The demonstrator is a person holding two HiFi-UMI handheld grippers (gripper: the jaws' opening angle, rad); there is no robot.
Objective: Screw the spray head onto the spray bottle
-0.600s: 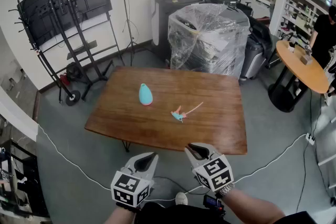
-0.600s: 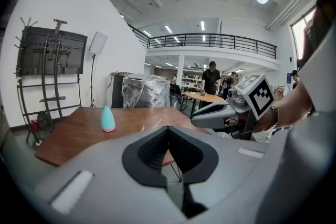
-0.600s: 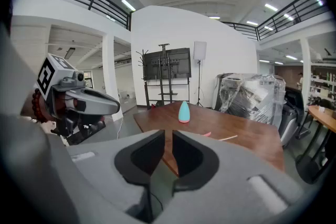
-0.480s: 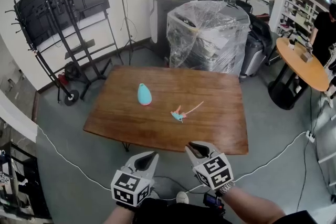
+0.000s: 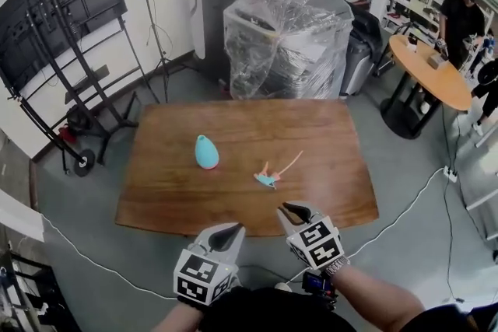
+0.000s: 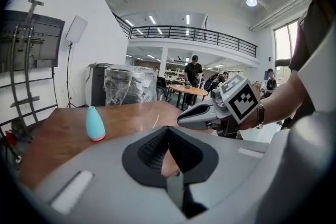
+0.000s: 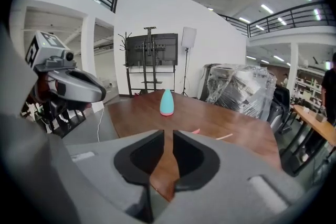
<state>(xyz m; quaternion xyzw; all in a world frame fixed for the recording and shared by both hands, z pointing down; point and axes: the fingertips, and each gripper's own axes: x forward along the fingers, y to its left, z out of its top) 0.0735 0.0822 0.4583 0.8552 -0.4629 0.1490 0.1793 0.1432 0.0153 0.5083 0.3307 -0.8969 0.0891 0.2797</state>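
Short of the table's (image 5: 327,128) near edge, you hold both grippers side by side above the floor. Your left gripper (image 5: 231,228) has its jaws pressed together on nothing; your right gripper (image 5: 289,207) keeps a narrow, empty slit. On the table the teal spray bottle (image 5: 206,152) stands upright, left of centre. The spray head (image 5: 267,178) lies to its right, nearer you, apart from it.

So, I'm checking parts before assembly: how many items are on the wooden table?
2. The teal spray bottle stands left of centre on the table; the spray head lies apart to its right, nearer the front edge. None seems hidden.
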